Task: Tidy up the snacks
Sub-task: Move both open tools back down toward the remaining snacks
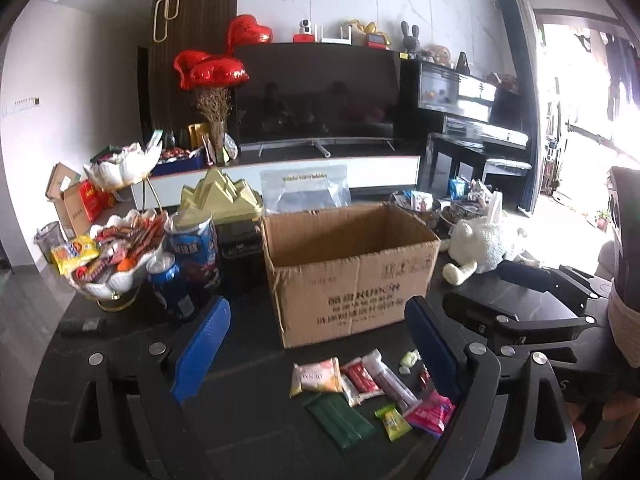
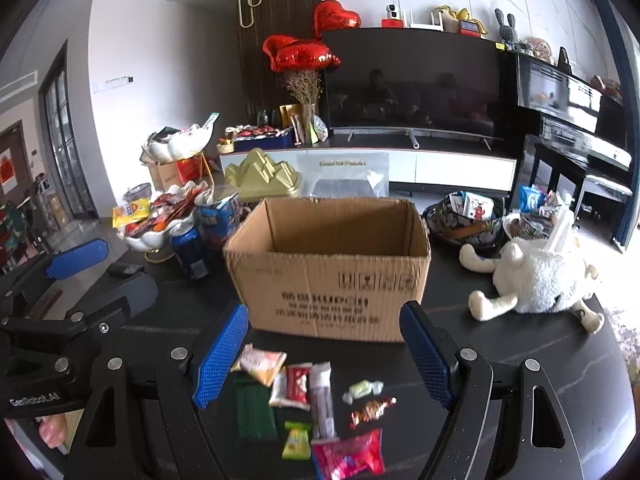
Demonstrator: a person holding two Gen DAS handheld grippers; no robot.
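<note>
Both the left claw [image 1: 316, 344] and right claw [image 2: 324, 356] hover released, empty, over the loose snacks [image 2: 312, 404]. The wrappers overlap on the worktop [image 2: 520, 360], so one pinch might drag a neighbour, or skid it short of the cardboard box [image 2: 332, 268].

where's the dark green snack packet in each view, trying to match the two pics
Left wrist view: the dark green snack packet lies low and centre, on the dark table in front of the cardboard box, just left of the small yellow-green candy.
Right wrist view: the packet lies low and left of centre, beside the left finger of the right claw.
Shared landmark: the open cardboard box, directly behind the loose snacks in both views.
</note>
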